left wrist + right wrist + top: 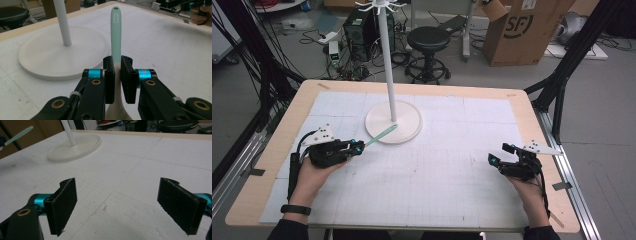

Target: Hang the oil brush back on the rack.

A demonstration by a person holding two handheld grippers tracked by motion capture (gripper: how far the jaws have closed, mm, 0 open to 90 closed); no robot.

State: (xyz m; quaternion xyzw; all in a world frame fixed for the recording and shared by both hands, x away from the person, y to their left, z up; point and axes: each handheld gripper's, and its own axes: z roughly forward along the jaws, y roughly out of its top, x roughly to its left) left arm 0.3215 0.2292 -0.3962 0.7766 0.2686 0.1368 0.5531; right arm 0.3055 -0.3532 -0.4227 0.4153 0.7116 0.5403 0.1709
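Desk (277,145): light wood edge, top covered w/ white gridded mat (452,175), marks and scuffs on it in the gripper views.

Behind desk, on floor: cardboard box (524,30) upper right, black round stool (428,42) center, computer tower (361,30) w/ cable tangle to its left.

White stand (393,122): round flat base on mat, left of center toward the far side; thin white pole goes straight up, hooks at top at the frame edge.

Left gripper (358,146): held in person's left hand (312,177), at left part of desk, near the stand base, pointing right and toward it. Black watch band on that wrist. Jaws squeezed together on a spoon (116,32), mint-green handle, cream lower part between and below the jaws in left gripper view. Handle sticks out past the jaws; in high view its tip is over the base rim, close to the pole foot. Touching base or not — can't tell. Small hole near handle tip.

Right gripper (501,154): in right hand (529,192) at right part of desk, well apart from stand and the other gripper. Jaws wide apart, nothing between them, just mat below in right gripper view. The spoon shows far off at upper left there.
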